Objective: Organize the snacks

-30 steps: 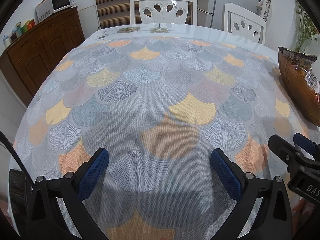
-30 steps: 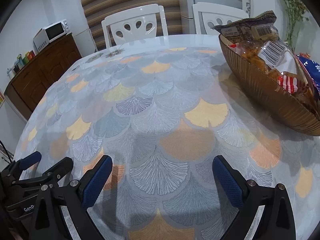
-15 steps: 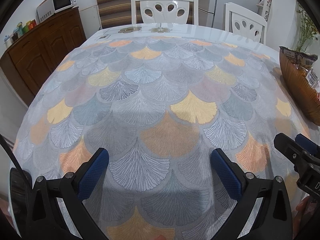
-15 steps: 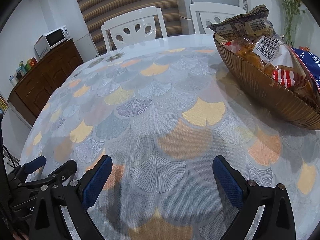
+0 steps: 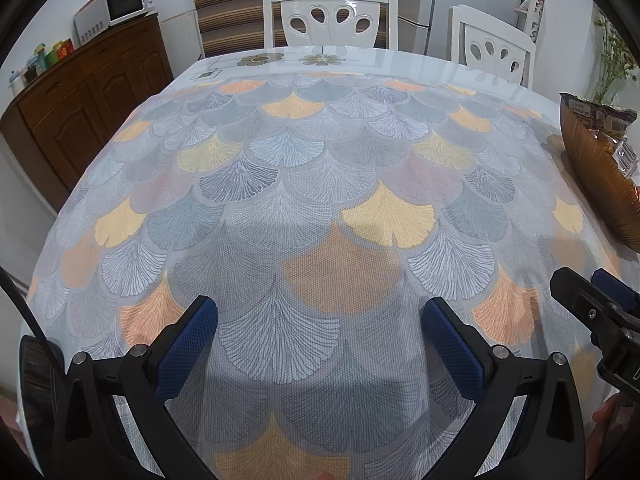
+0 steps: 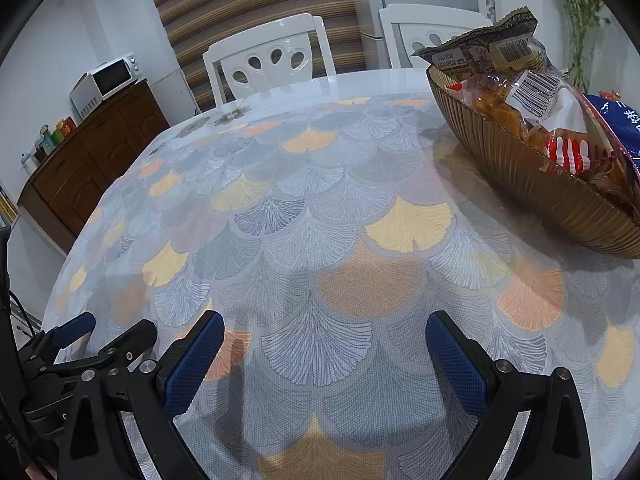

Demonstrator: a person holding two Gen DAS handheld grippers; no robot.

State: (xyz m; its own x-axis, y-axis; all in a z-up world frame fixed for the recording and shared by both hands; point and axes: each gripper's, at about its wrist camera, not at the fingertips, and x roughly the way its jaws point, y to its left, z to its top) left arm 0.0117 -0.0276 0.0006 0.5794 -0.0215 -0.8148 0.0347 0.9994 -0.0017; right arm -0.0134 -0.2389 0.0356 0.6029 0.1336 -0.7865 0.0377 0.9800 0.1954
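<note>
Snacks [image 6: 532, 96] heaped in the amber bowl [image 6: 520, 184] lie ahead-right of the right gripper [image 6: 325, 354], the nearer one; both grippers' jaws, including the left gripper [image 5: 320, 338], stand spread, empty, over the worktop [image 5: 304, 184].

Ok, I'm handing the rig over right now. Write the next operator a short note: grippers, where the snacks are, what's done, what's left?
Left gripper: open, empty, low over the tablecloth.
Right gripper: open, empty, beside the left one over the same cloth.
Snacks: several packets piled in the brown ribbed bowl, which stands on the table to the right of both grippers. A blue packet shows at the right edge of the right wrist view; whether it lies in the bowl cannot be told.
Done: no loose snack lies on the visible cloth.
Left: probably nothing but a check of the hidden area right of the bowl.
</note>
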